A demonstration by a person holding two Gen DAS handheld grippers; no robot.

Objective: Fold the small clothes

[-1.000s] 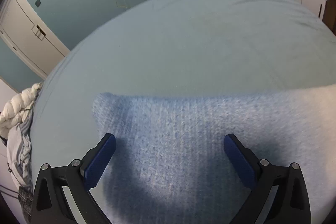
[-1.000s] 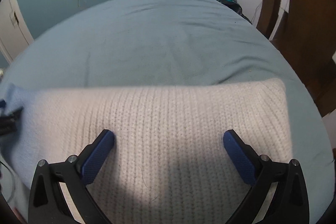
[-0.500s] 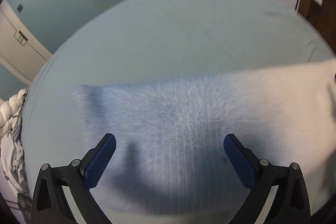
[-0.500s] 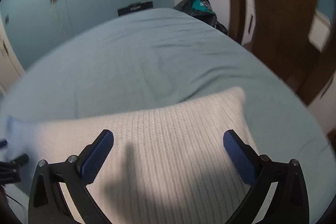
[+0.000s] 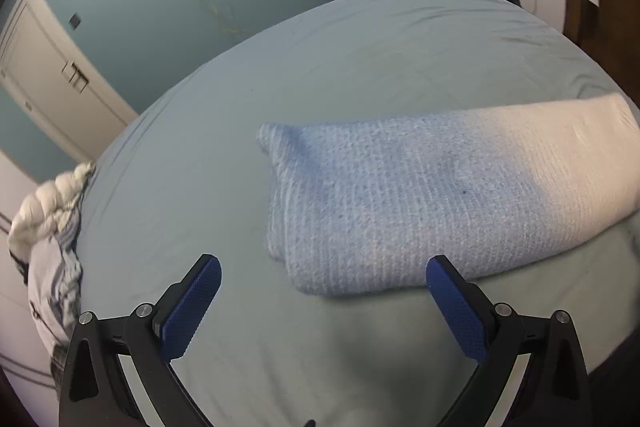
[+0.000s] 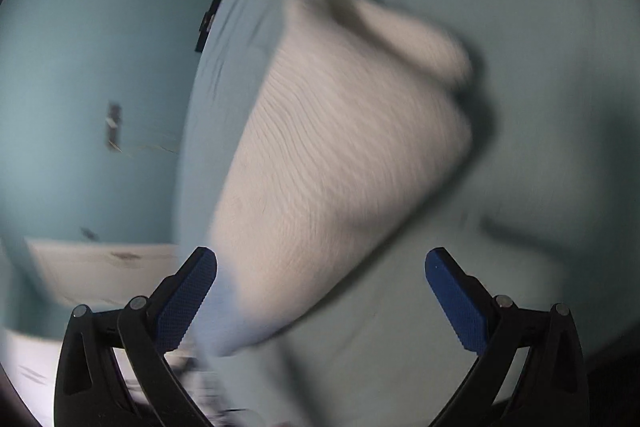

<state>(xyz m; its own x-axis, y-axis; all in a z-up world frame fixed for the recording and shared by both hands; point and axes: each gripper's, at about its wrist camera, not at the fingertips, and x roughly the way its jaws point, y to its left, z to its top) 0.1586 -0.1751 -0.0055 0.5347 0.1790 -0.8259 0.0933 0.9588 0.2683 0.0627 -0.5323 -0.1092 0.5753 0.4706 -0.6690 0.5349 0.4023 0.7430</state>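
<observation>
Knit [image 5: 420, 195] folded, nr bed [image 5: 360, 67] front edge | soft, light; pinch corners | L tongs [image 5: 320, 301] wide, empty | R tongs [image 6: 320, 291] wide, empty

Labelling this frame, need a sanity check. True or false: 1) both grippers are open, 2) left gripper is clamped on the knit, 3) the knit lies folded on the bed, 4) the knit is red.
1) True: the left gripper and right gripper are both open and hold nothing.
2) False: it is off the knit.
3) True: it rests on the bed.
4) False: it is light blue fading to white.
</observation>
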